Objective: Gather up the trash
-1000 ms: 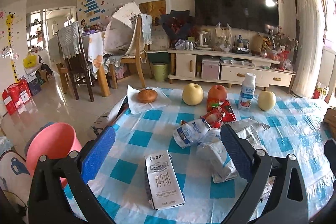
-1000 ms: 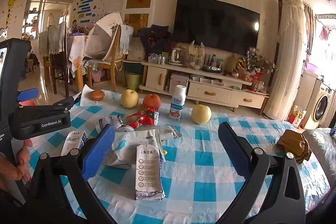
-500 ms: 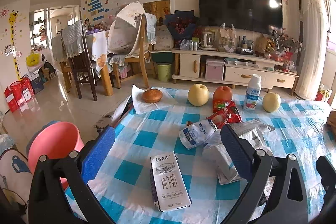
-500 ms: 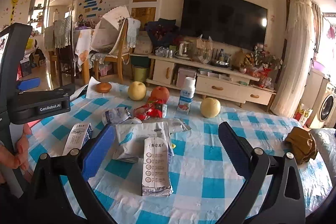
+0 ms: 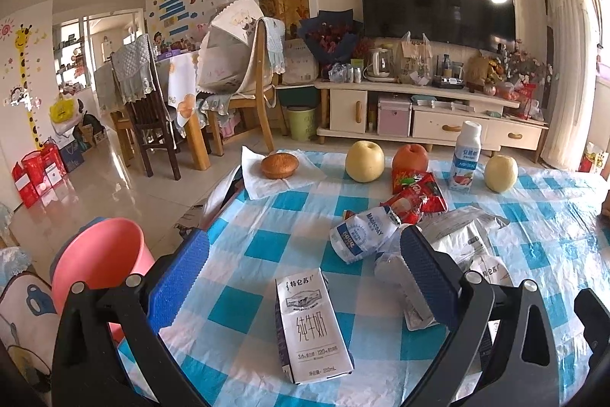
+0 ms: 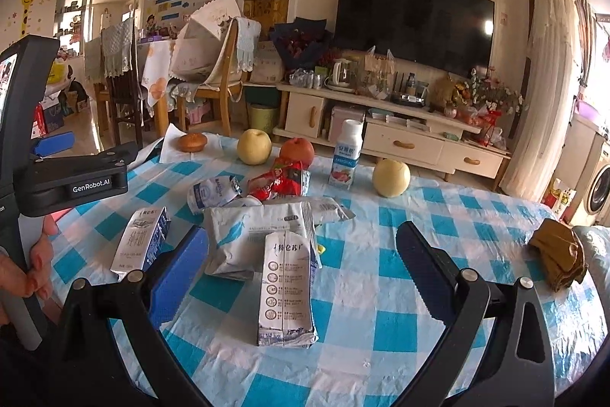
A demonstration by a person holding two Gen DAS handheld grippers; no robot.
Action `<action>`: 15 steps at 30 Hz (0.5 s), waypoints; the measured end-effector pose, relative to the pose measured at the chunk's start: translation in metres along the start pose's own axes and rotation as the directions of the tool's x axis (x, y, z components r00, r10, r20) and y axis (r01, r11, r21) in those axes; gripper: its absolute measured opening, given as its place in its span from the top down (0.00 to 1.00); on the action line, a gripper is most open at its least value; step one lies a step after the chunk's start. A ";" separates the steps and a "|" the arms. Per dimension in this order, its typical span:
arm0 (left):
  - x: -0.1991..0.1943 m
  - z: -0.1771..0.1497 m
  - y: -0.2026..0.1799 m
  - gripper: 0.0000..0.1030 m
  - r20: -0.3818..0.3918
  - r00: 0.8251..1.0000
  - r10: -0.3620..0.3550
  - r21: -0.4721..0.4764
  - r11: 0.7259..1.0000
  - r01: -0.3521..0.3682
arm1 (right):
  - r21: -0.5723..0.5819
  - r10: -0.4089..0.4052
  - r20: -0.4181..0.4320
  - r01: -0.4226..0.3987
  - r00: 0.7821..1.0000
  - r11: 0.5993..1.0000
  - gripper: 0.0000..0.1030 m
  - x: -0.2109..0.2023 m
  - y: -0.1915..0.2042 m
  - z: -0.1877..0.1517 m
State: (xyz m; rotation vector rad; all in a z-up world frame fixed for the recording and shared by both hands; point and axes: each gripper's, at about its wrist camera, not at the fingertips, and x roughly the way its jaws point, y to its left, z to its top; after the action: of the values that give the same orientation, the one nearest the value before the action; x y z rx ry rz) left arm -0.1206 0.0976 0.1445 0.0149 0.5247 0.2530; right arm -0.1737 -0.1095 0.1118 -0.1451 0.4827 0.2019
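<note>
My left gripper (image 5: 305,269) is open above a white milk carton (image 5: 310,327) lying flat on the blue-checked tablecloth (image 5: 267,239). My right gripper (image 6: 303,262) is open above a second flattened milk carton (image 6: 286,288). Between them lie a white foil bag (image 6: 251,231), a crumpled white-blue pouch (image 5: 362,231) and a red snack wrapper (image 5: 415,193). The left gripper's body (image 6: 72,178) shows at the left of the right wrist view, beside the first carton (image 6: 143,241).
A pink bin (image 5: 99,266) stands on the floor left of the table. At the table's far edge are a bun on a napkin (image 5: 279,164), two pears (image 5: 364,161), an apple (image 5: 410,157) and a yogurt bottle (image 5: 467,155). A brown cloth (image 6: 558,252) lies at the right.
Both grippers have moved a little forward and lower toward the cartons, which now sit larger between the fingers. Both stay open; nothing on the table has moved.
</note>
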 end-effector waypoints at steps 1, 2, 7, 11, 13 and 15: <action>0.001 0.000 -0.001 0.04 -0.003 1.000 0.001 0.002 1.000 -0.001 | -0.001 0.004 -0.006 -0.004 1.000 1.000 0.04 0.001 0.000 -0.001; 0.002 -0.001 -0.001 0.04 -0.007 1.000 0.002 0.004 1.000 -0.002 | -0.001 0.008 -0.011 -0.008 1.000 1.000 0.04 0.003 0.000 -0.001; 0.004 -0.001 -0.003 0.04 -0.014 1.000 0.003 0.011 1.000 -0.003 | -0.004 0.022 -0.026 -0.022 0.999 1.000 0.04 0.007 0.000 -0.003; 0.007 -0.004 -0.003 0.04 -0.027 1.000 0.002 0.015 1.000 -0.001 | 0.000 0.038 -0.041 -0.038 0.998 0.999 0.04 0.012 0.000 -0.005; 0.009 -0.005 -0.003 0.04 -0.032 0.999 0.003 0.017 1.000 -0.002 | 0.000 0.047 -0.049 -0.047 0.998 0.999 0.04 0.014 -0.001 -0.006; 0.011 -0.006 -0.004 0.04 -0.039 0.999 0.002 0.019 1.000 -0.001 | 0.002 0.057 -0.049 -0.057 0.997 0.998 0.04 0.015 -0.001 -0.007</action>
State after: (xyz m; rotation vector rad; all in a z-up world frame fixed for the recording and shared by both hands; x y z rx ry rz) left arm -0.1132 0.0963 0.1337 0.0288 0.5654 0.2504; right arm -0.1640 -0.1097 0.0989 -0.1358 0.5365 0.2540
